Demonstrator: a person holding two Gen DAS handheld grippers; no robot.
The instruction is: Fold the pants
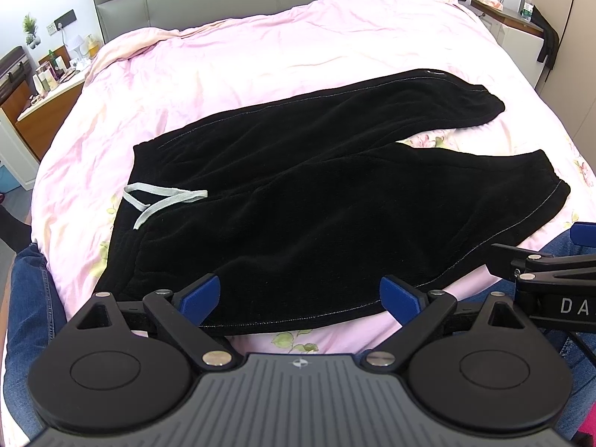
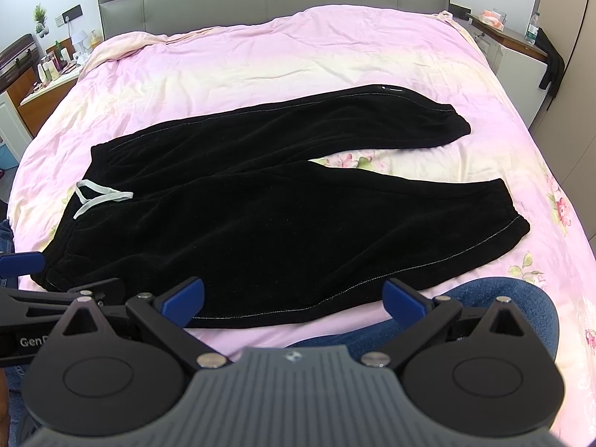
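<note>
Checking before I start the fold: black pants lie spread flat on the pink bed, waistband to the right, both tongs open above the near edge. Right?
Not quite. The waistband, with its pale drawstring, lies to the left; the cuffs point right, as the left wrist view shows. The rest holds: the pants are flat on the bed, and the left tongs and right tongs are open.

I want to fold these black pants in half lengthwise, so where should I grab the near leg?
Grip the near leg at its cuff with the right gripper, coming from the bed's near edge; the hem lies flat and free there.
</note>
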